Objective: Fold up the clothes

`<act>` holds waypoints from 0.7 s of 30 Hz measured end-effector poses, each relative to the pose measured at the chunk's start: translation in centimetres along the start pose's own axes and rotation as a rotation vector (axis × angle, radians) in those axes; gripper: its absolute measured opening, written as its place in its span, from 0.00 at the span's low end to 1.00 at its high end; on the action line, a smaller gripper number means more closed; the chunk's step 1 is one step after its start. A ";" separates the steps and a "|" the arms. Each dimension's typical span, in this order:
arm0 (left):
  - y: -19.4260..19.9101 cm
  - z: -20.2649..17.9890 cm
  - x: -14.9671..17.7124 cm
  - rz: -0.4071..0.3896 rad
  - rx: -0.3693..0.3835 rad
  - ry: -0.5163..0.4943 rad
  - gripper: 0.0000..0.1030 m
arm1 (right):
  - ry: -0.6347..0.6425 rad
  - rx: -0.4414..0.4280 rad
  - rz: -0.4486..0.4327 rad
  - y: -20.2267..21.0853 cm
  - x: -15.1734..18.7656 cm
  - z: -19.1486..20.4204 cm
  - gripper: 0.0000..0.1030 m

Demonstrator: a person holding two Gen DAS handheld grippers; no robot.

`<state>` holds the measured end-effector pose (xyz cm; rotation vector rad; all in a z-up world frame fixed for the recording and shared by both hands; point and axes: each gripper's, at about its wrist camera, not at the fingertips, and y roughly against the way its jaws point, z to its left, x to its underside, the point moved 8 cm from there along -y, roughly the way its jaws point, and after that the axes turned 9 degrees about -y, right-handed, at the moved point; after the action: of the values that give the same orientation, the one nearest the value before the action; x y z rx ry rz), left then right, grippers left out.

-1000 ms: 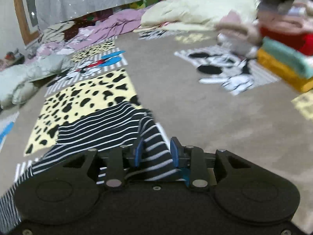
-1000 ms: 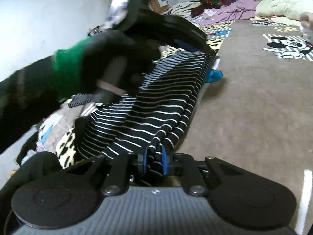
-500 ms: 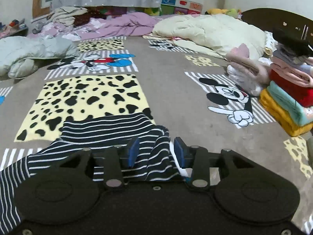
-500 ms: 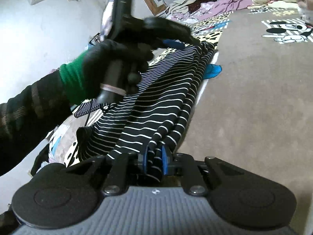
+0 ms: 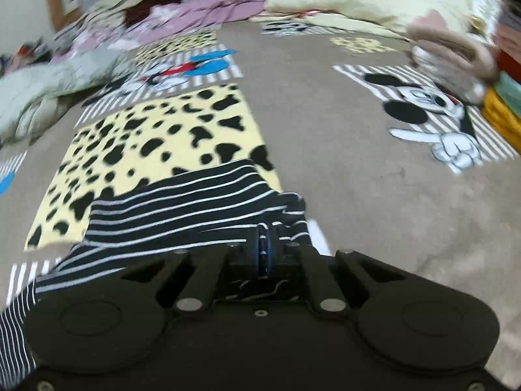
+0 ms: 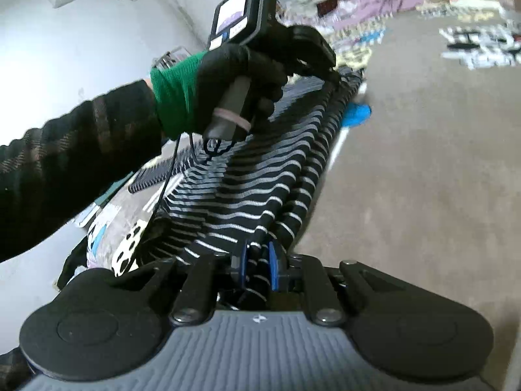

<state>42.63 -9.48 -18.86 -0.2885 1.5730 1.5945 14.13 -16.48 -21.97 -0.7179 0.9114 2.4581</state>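
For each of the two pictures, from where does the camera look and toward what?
Left wrist: on the left claw, shut, looking across the striped garment and printed bedspread.
Right wrist: on the right claw, shut on the garment, facing the gloved hand that holds the left claw.
Shared: the striped garment and the bedspread.

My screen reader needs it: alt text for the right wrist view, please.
The right gripper is shut on a bunched fold of the black-and-white striped garment, which stretches up to the left gripper, held in a black-gloved hand over the brown blanket.
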 end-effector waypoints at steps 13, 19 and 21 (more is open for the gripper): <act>2.8 1.9 1.2 -0.042 0.149 0.048 0.06 | 0.040 -0.015 -0.007 1.0 -0.1 0.9 0.14; 1.3 -0.3 1.1 -0.031 0.170 -0.052 0.06 | 0.073 -0.017 0.004 1.5 0.2 1.4 0.13; 0.8 -0.7 1.1 -0.017 0.160 -0.102 0.07 | 0.081 -0.012 0.008 1.6 0.2 1.5 0.13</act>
<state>41.11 -9.57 -19.16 -0.1318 1.6038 1.4383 12.64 -16.54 -20.41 -0.8247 0.9315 2.4595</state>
